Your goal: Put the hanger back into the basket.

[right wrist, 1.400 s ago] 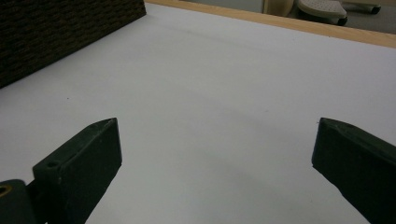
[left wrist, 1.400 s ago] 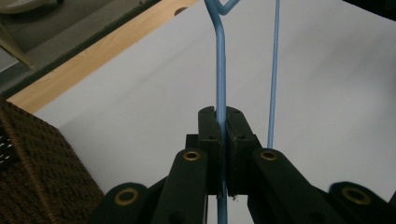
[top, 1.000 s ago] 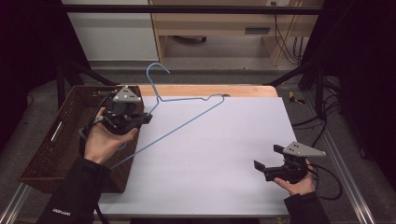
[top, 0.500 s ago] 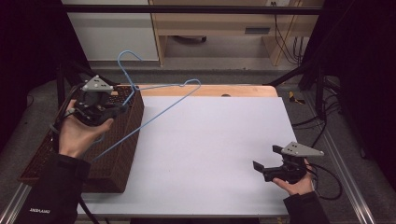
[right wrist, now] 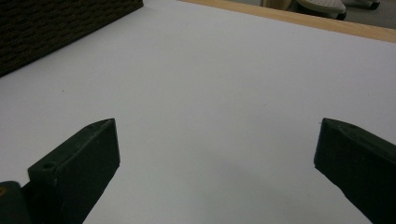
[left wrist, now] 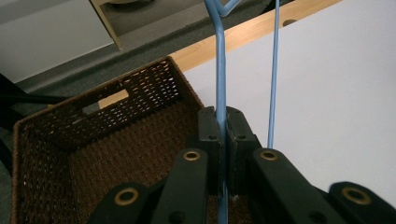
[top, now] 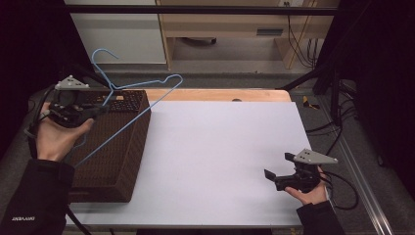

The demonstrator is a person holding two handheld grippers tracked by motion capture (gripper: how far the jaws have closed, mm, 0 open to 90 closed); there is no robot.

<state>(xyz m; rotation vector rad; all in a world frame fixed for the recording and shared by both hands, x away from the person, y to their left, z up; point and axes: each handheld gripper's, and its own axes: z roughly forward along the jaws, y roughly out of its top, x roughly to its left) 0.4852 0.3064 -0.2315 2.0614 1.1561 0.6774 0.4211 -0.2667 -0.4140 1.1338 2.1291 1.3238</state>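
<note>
left tool (left wrist: 223, 122) clamped on blue hanger (top: 128, 88) | above wicker basket (top: 128, 147) | right tool (right wrist: 217, 154) apart

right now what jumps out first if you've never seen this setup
A thin light-blue wire coat hanger stands out, held in the air at the left by the left gripper, shut on its wire. Under it sits a dark brown woven wicker basket on the white table's left edge. The right gripper rests open at the near right.
</note>
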